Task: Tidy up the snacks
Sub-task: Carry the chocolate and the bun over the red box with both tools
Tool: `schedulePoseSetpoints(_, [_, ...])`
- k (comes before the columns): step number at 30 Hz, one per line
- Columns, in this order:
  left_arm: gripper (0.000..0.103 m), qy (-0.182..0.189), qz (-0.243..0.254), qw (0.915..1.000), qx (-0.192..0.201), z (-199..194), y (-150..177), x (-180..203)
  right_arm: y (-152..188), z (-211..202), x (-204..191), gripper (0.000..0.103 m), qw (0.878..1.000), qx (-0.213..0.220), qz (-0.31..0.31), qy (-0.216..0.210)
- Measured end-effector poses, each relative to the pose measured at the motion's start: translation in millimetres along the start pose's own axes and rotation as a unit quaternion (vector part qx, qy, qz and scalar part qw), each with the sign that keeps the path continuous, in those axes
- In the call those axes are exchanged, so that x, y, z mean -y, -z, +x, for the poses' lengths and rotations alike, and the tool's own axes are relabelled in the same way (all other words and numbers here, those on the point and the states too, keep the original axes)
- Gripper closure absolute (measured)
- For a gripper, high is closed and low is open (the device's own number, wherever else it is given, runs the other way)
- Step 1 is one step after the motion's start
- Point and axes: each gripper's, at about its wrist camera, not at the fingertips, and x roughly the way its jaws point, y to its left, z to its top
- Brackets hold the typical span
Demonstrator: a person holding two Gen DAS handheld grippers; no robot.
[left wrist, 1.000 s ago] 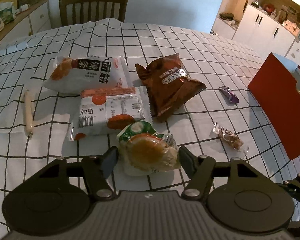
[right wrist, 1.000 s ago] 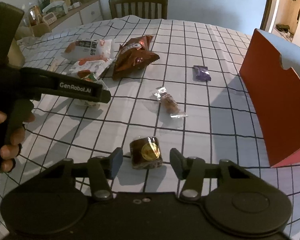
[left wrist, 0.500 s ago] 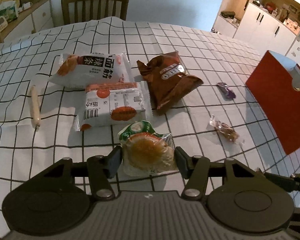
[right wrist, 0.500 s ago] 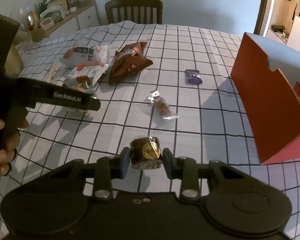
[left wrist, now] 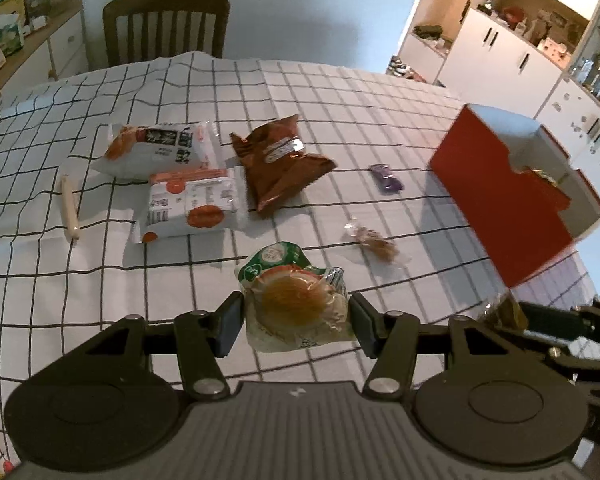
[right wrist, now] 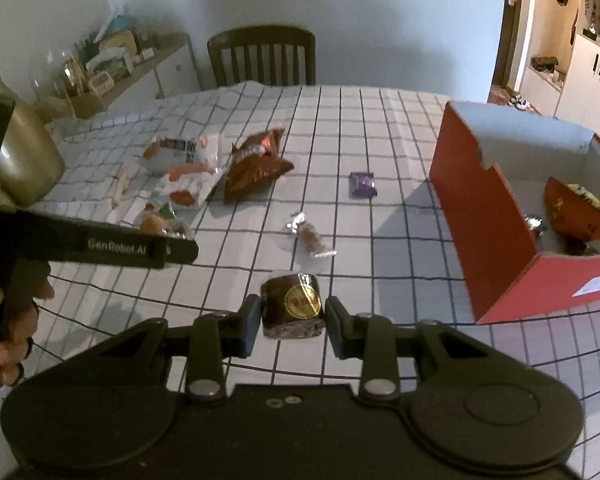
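Left gripper (left wrist: 296,316) is clamped on the bun (left wrist: 298,306), lifted over the table (left wrist: 100,280). Right gripper (right wrist: 292,320) pinches the brown cake (right wrist: 293,310) between its fingertips, red box (right wrist: 496,216) off to its right.

— Any lettering you can actually read?

— "GenRobot.AI", in pale letters along the black arm of the left gripper (right wrist: 100,246), seen from the right wrist.

— And the packets beside the brown bag (left wrist: 280,168)?

— The white packet (left wrist: 160,150) just left of it carries large dark characters, upside down and too blurred to read. The brown bag's own white label is illegible too.
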Motion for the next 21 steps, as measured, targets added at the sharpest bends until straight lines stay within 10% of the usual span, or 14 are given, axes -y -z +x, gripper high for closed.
schedulePoseSetpoints(21, [0.046, 0.067, 0.056, 0.9943, 0.061, -66, -23, 114, -29, -88, 64, 0.069, 0.997, 0.081, -0.004, 0.001])
